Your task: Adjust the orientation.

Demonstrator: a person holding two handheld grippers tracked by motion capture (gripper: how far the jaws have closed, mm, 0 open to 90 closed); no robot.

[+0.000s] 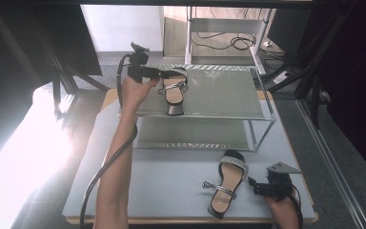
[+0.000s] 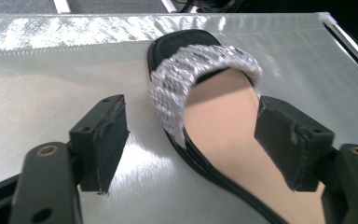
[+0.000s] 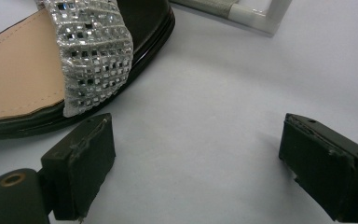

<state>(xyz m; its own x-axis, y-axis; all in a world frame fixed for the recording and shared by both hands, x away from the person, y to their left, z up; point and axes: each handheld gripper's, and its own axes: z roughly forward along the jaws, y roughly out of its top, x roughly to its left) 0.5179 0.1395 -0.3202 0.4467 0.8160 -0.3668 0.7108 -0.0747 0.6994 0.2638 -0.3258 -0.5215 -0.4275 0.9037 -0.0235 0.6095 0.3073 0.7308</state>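
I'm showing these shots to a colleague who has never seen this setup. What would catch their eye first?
Probably the glittering pair of sandals: one sandal on the rack sits on the top shelf of the metal shoe rack, the other sandal on the table lies below on the grey table. Next, the left claw hangs open around the shelved sandal's front, while the right claw waits open beside the table sandal's sparkly strap.

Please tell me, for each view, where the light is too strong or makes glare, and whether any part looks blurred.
High view: strong light washes out the floor at the left; the far room stays dim. Left gripper view: the metal shelf shows streaky glare, brightest along its far edge; the sandal on the shelf has a slightly blown, soft strap. Right gripper view: even light on the table, sharp sparkle on the sandal on the table.
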